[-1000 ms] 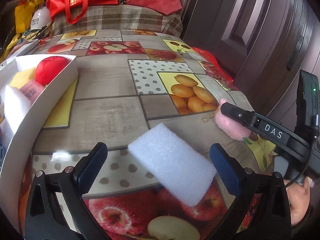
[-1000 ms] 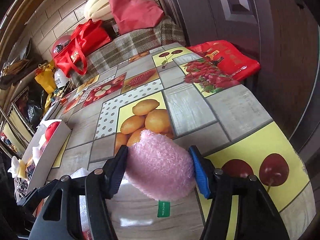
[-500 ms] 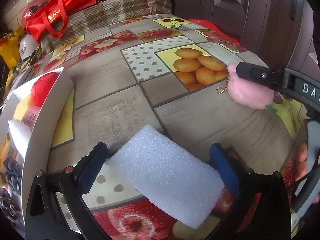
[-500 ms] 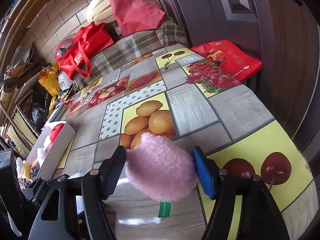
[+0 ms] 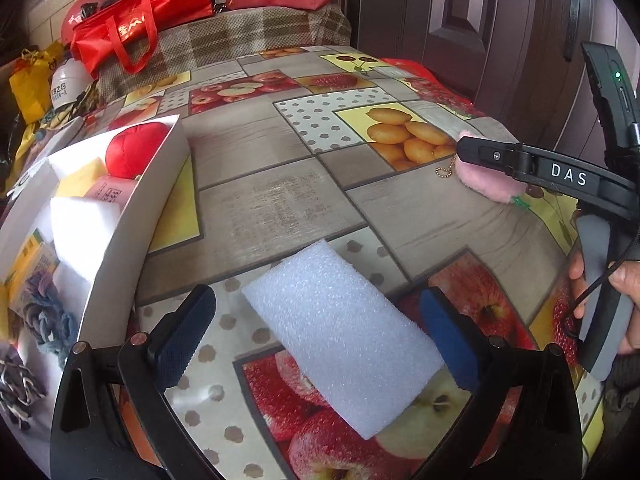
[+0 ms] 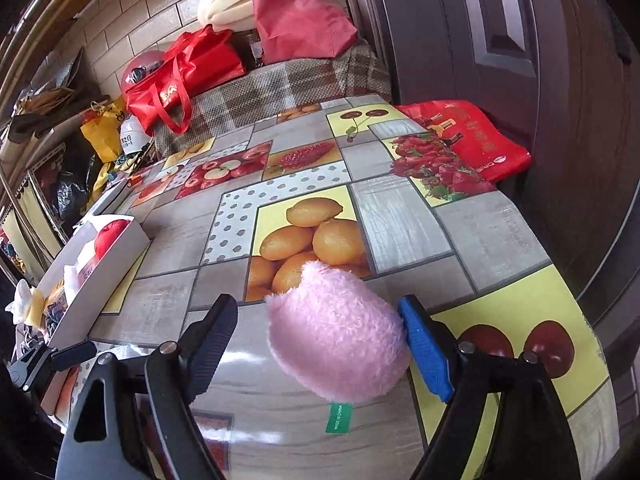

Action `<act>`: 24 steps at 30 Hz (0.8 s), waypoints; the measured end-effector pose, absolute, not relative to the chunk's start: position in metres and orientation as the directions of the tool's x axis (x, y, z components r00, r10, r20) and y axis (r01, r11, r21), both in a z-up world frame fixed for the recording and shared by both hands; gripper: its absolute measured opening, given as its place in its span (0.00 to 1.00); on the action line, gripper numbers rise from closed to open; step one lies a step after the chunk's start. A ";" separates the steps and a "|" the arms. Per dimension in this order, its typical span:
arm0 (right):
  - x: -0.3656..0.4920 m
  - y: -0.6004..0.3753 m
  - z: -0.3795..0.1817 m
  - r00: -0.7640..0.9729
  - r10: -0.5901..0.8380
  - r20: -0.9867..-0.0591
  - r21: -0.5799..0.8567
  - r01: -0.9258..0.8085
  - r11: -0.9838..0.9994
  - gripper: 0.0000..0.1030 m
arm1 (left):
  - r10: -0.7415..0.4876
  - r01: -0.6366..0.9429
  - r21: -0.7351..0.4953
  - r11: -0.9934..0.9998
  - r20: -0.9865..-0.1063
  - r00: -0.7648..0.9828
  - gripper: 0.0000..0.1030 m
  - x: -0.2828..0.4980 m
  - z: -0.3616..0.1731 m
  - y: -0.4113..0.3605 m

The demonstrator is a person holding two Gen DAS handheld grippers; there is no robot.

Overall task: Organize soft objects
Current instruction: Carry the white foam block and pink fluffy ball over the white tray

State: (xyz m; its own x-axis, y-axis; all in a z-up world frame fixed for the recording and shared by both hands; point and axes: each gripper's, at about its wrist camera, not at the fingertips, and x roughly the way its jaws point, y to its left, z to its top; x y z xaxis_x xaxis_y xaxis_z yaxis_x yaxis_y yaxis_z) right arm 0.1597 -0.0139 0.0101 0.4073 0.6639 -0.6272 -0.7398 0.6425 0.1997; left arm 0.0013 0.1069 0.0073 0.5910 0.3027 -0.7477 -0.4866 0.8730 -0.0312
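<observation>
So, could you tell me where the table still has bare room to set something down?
The widest bare stretch lies between the white box and the pink plush, beyond the foam block. The box itself is crowded, and bags crowd the far end.

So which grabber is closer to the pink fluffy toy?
Right. The right gripper sits around the pink toy, jaws just opened, one finger each side. The left gripper is off to the side, straddling the white foam.
</observation>
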 end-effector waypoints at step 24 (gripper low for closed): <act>0.135 -0.016 0.013 0.420 0.674 -0.608 0.132 -0.784 0.607 0.52 | 0.270 -0.310 0.055 0.949 -0.649 0.711 0.66 -0.016 0.022 0.076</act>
